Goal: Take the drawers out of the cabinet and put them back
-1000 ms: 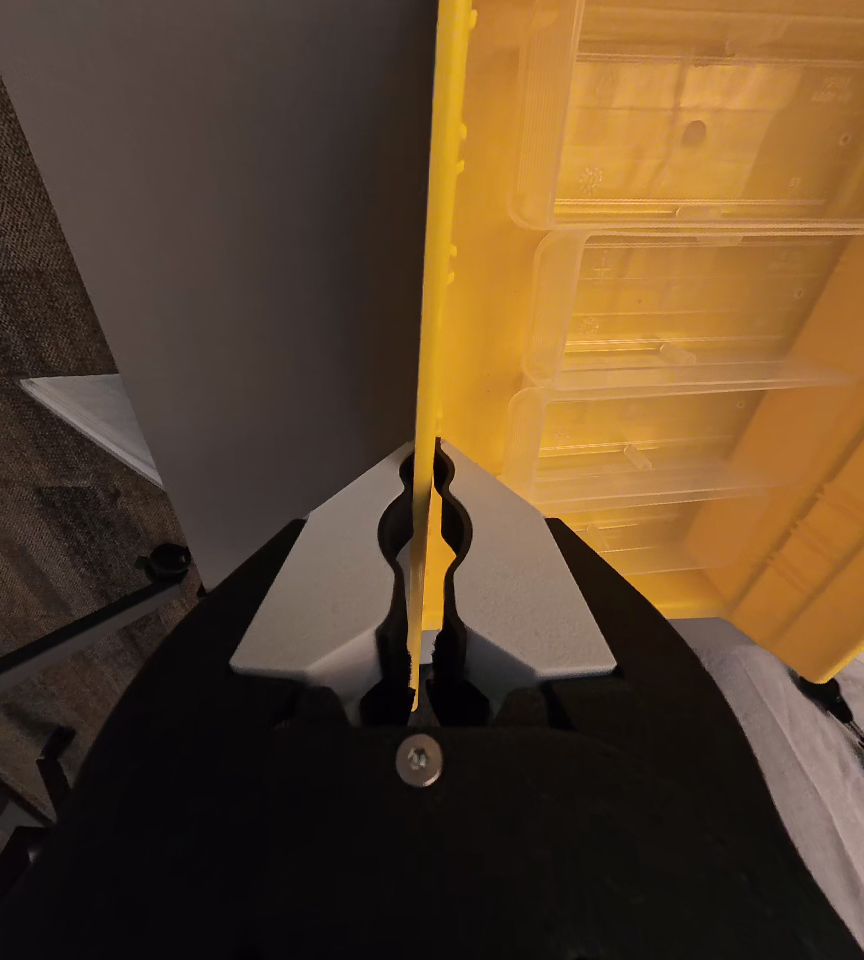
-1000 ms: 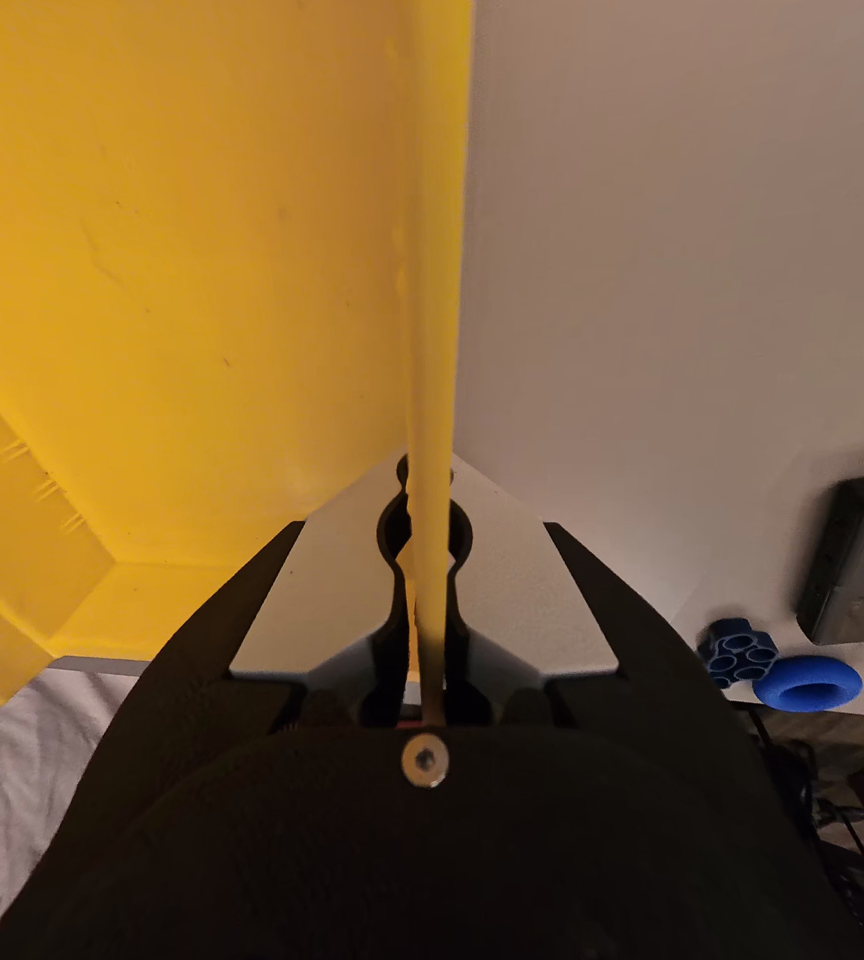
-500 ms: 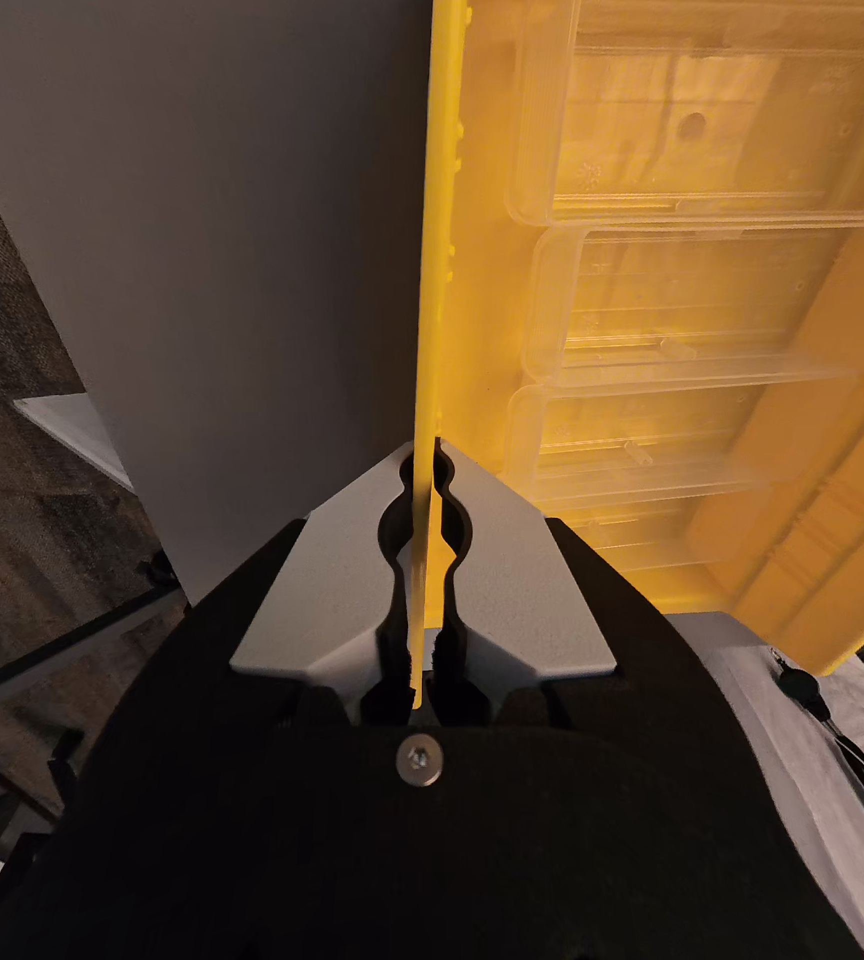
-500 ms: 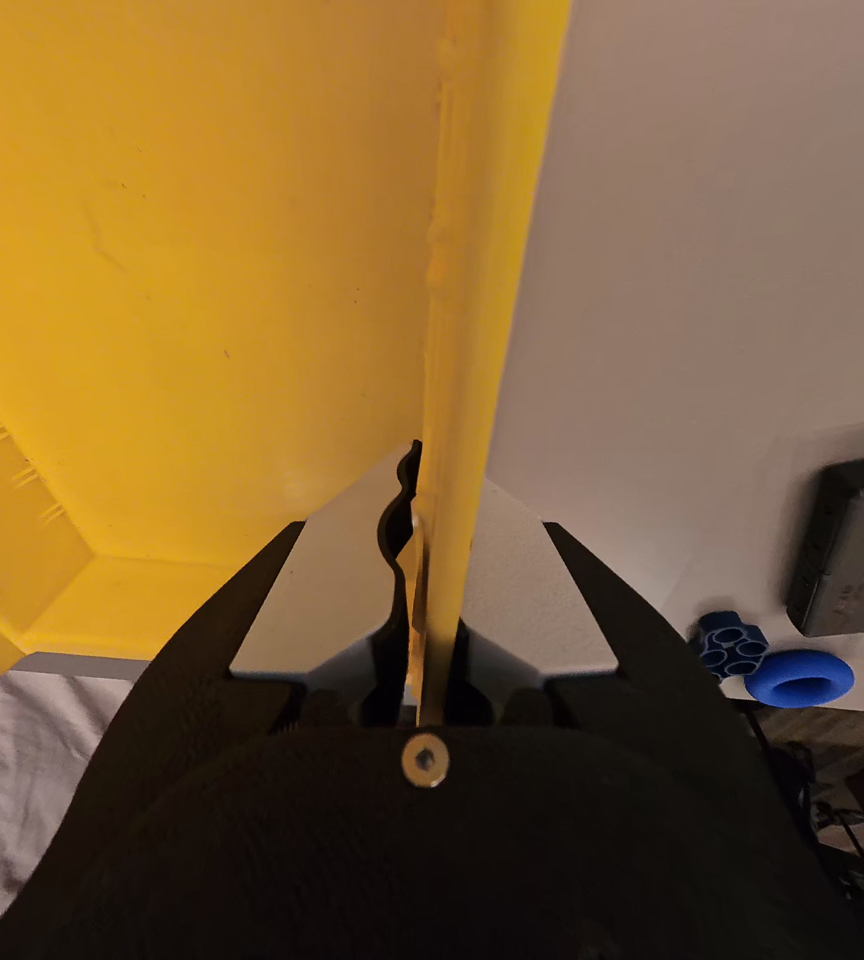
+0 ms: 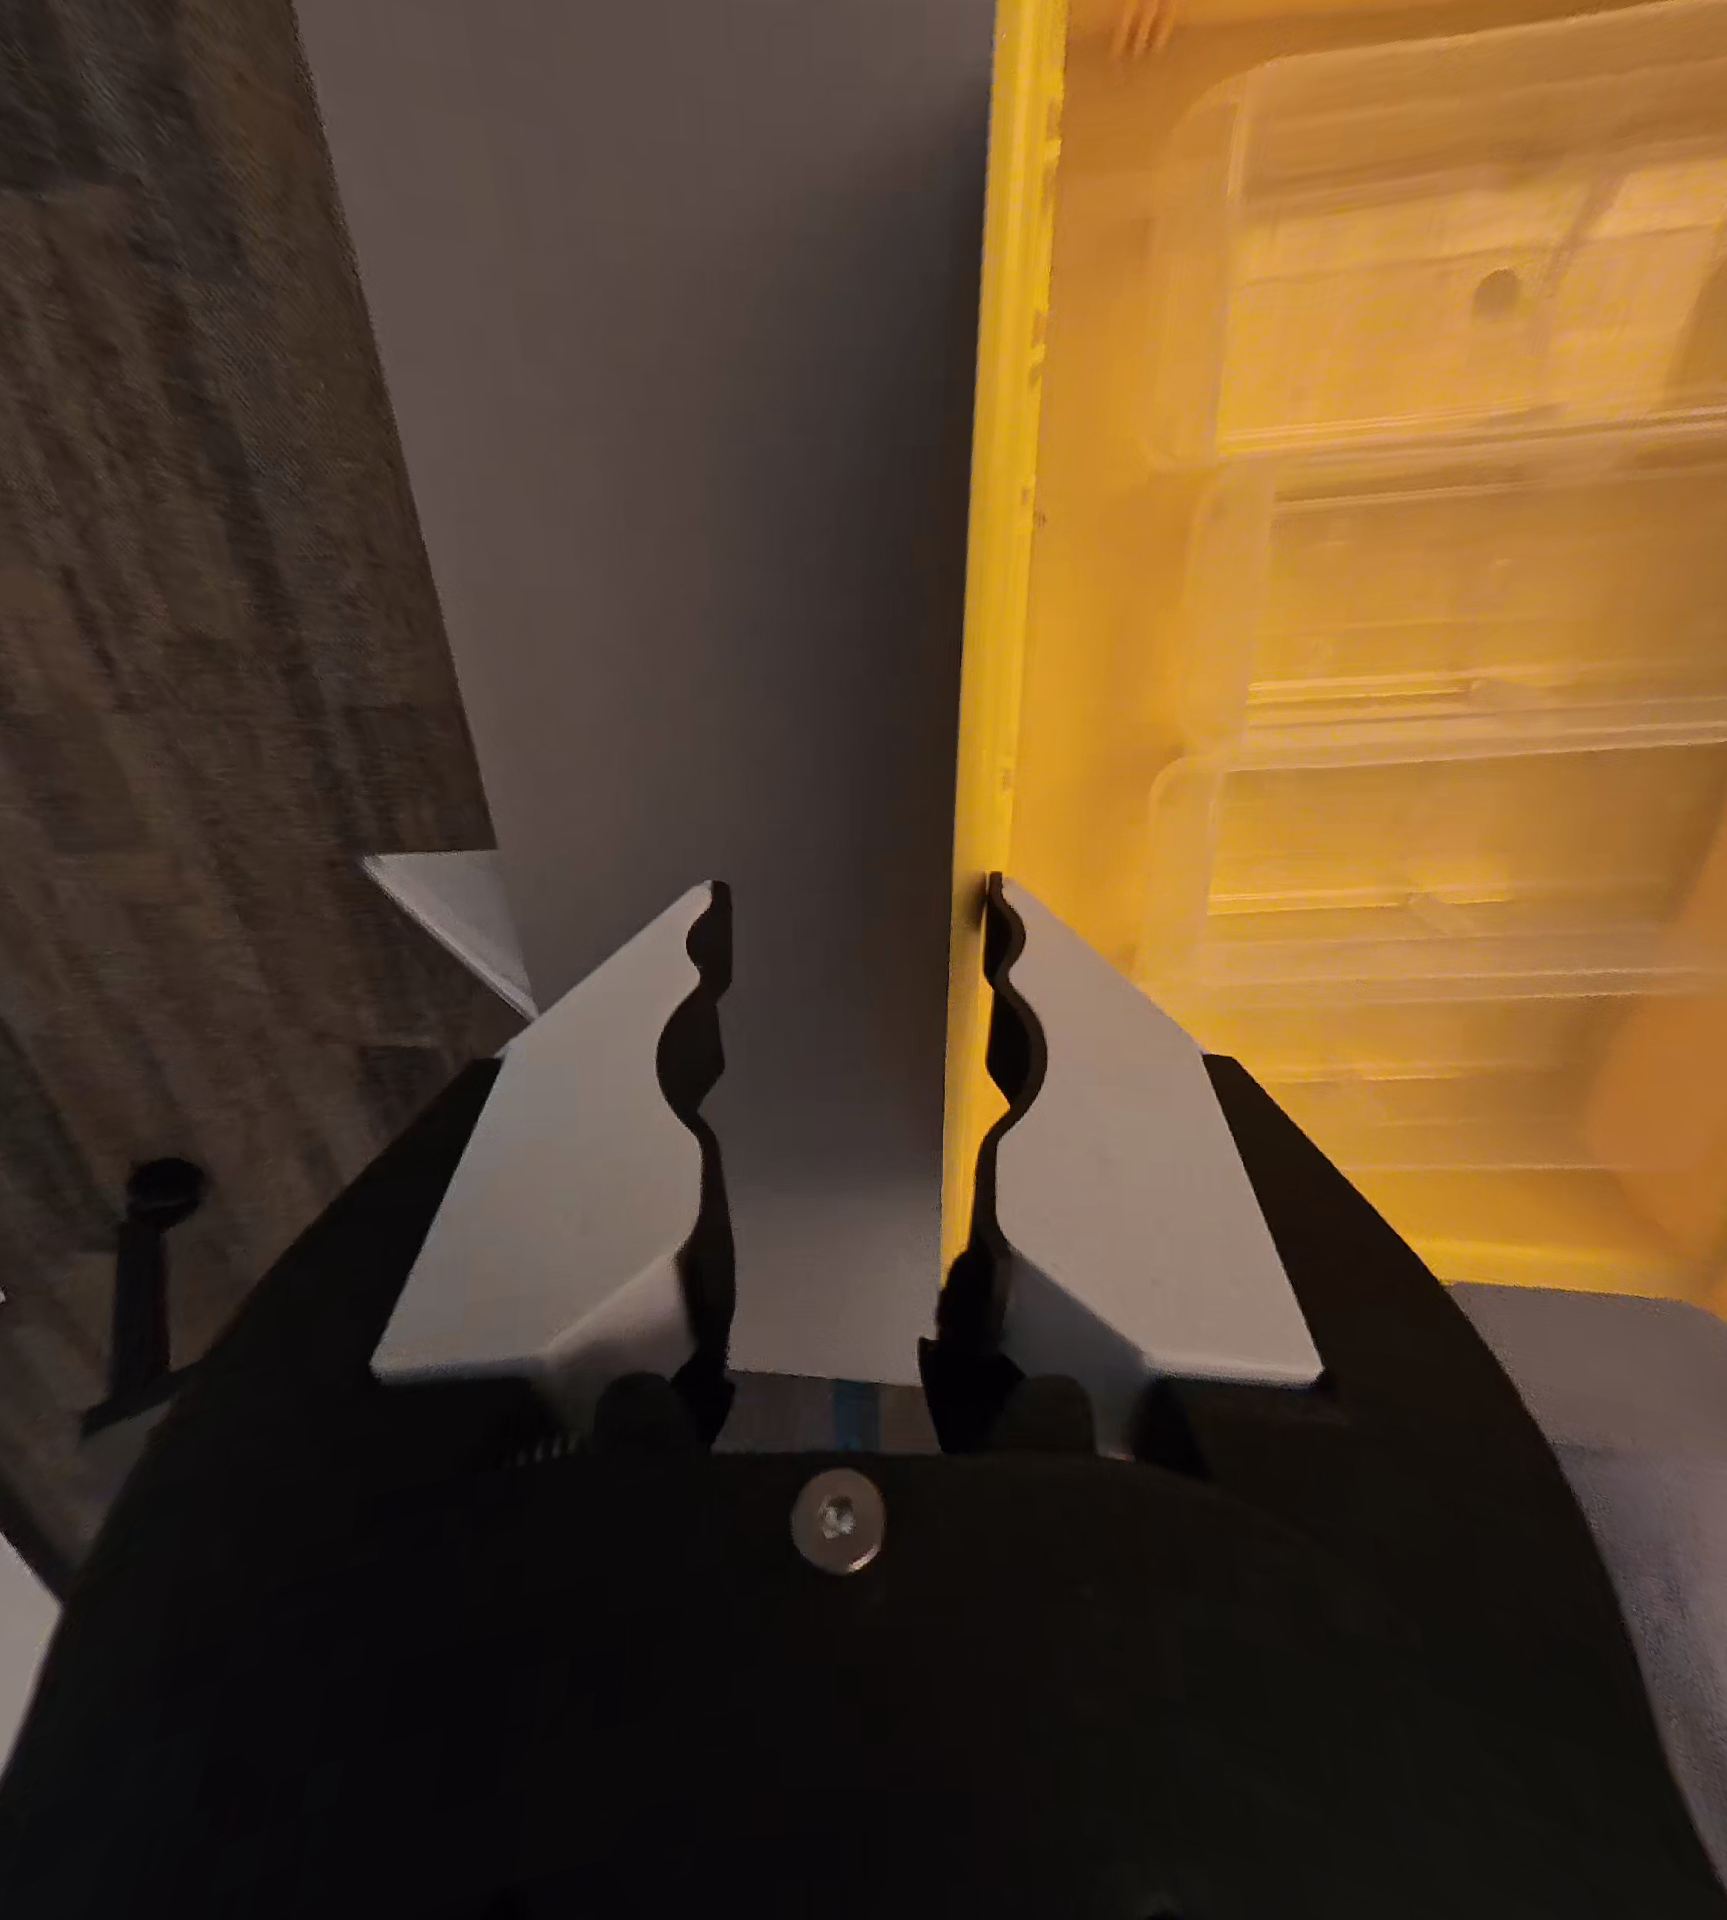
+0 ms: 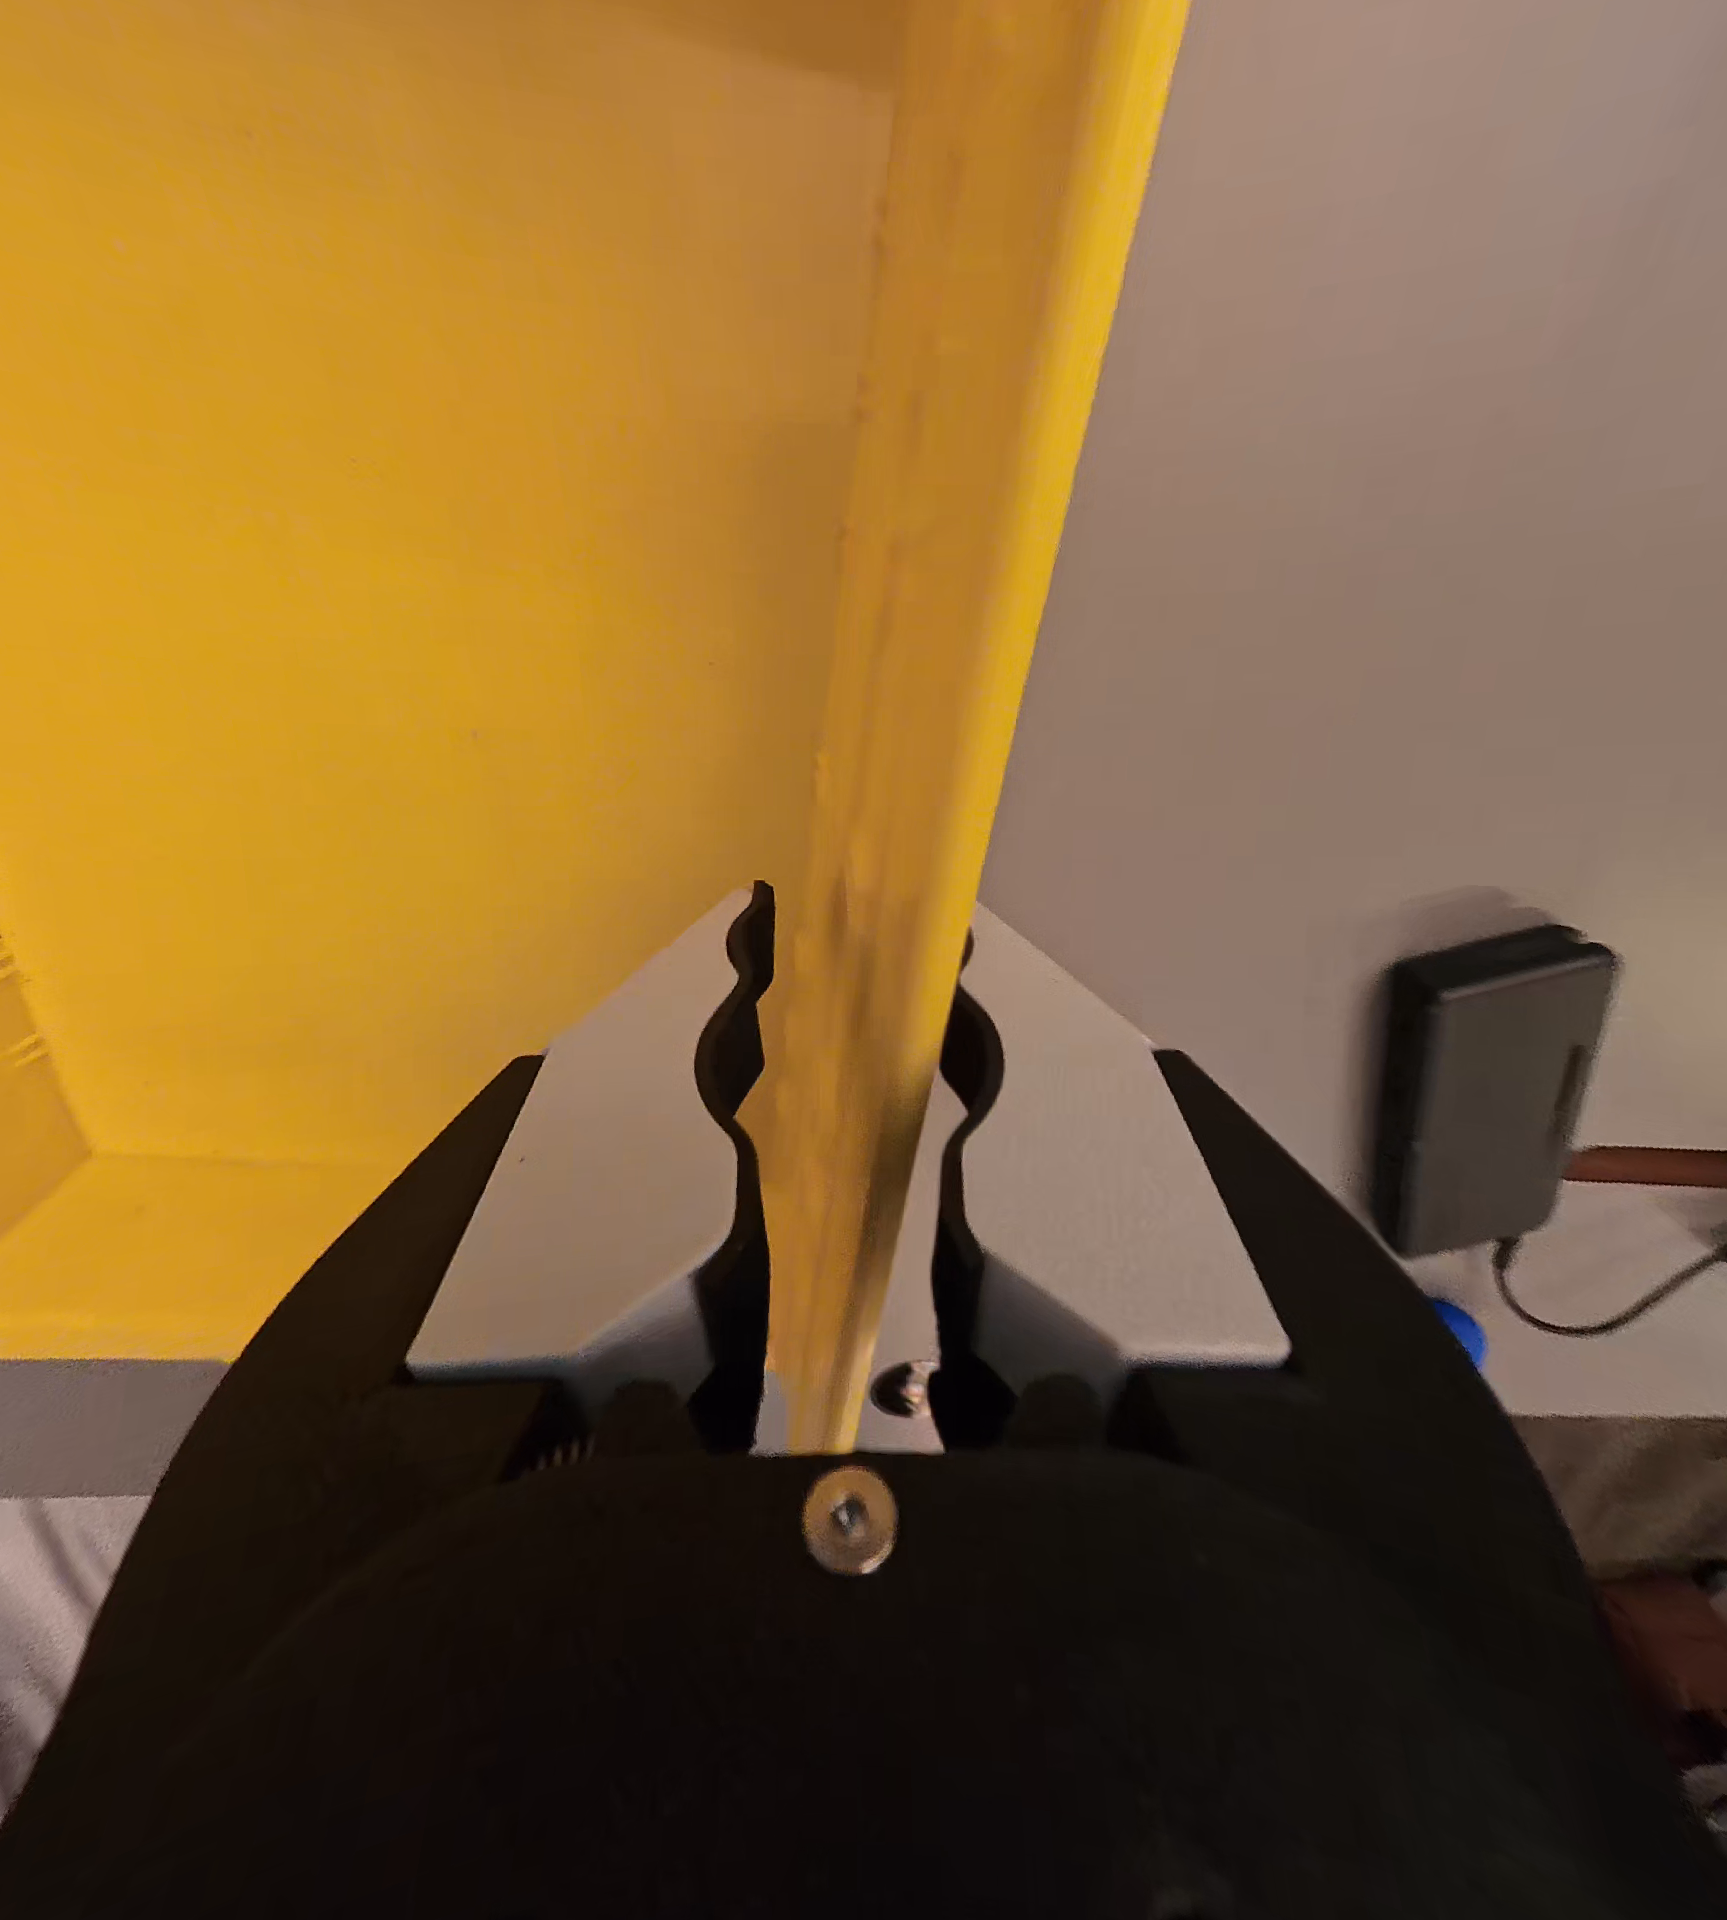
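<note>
My left claw (image 5: 859, 1039) stands apart, gripping nothing; the yellow cabinet (image 5: 1004, 520) has its side edge just against the inner face of the right-hand finger (image 5: 1098, 1122). Clear drawers (image 5: 1482, 623) sit stacked inside the cabinet, off to the right of that claw. My right claw (image 6: 864, 1039) is apart too, loosely straddling the cabinet's other side wall (image 6: 942, 623). A dark box (image 6: 1493, 1091) hangs on the wall to its right.
</note>
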Available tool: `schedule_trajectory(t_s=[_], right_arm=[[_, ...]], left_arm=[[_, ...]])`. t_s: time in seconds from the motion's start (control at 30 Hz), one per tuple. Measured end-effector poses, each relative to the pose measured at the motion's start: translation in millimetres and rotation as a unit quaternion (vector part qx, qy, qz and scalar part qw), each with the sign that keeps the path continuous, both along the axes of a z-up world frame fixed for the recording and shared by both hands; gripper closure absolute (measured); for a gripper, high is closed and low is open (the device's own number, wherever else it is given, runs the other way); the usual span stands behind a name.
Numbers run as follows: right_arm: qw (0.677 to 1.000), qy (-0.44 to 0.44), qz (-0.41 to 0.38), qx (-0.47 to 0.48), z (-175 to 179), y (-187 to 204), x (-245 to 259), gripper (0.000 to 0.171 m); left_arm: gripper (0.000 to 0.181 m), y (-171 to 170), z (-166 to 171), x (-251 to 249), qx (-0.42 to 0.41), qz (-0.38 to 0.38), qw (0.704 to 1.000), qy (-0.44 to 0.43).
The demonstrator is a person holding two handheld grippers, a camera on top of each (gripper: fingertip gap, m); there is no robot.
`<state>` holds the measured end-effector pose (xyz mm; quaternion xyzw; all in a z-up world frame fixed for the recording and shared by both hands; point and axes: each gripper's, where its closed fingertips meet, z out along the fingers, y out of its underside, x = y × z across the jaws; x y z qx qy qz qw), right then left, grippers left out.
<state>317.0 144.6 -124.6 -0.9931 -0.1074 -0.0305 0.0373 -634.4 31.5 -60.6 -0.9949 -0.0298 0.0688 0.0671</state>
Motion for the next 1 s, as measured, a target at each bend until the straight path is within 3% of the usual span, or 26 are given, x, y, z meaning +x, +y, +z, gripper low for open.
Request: schedule_trajectory(t_s=[0.23,0.37,0.47,0.6,0.63,0.7,0.77,0.83,0.87,0.93,1.0], right_arm=[[0.986,-0.110,0.064,0.104,95.3,15.9,-17.3,0.142],[0.959,-0.022,0.093,0.267,178.1,32.0,-88.8,0.144],[0.890,0.095,0.159,0.416,242.9,36.3,-168.0,0.145],[0.730,0.185,0.229,0.617,317.8,17.7,-252.7,0.146],[0.686,0.205,0.250,0.651,329.1,7.5,-273.2,0.145],[0.628,0.232,0.271,0.692,338.4,-10.4,-306.9,0.125],[0.604,0.249,0.298,0.696,331.9,-24.4,-339.9,0.118],[0.590,0.250,0.318,0.699,324.4,-32.4,-365.7,0.122],[0.584,0.251,0.323,0.701,323.0,-35.4,-375.7,0.130],[0.570,0.258,0.321,0.711,327.7,-38.8,-388.6,0.144],[0.562,0.253,0.314,0.723,334.7,-37.0,-392.6,0.159]], left_arm=[[0.138,8.5,58.1,24.1,0.121,-0.043,0.992,-0.003],[0.138,26.7,129.3,78.0,0.305,-0.124,0.943,-0.044],[0.137,27.9,191.7,120.5,0.459,-0.177,0.869,-0.056],[0.139,16.8,246.6,169.3,0.629,-0.217,0.745,-0.047],[0.142,14.4,250.3,181.3,0.648,-0.225,0.726,-0.050],[0.140,14.4,244.3,206.8,0.652,-0.254,0.712,-0.066],[0.133,20.1,235.4,225.0,0.646,-0.271,0.710,-0.071],[0.141,23.4,236.9,236.8,0.661,-0.293,0.689,-0.046],[0.155,22.4,244.0,239.0,0.681,-0.298,0.669,-0.021],[0.161,18.8,256.7,240.9,0.705,-0.300,0.642,0.017],[0.163,17.0,257.0,246.4,0.692,-0.310,0.651,0.004]])
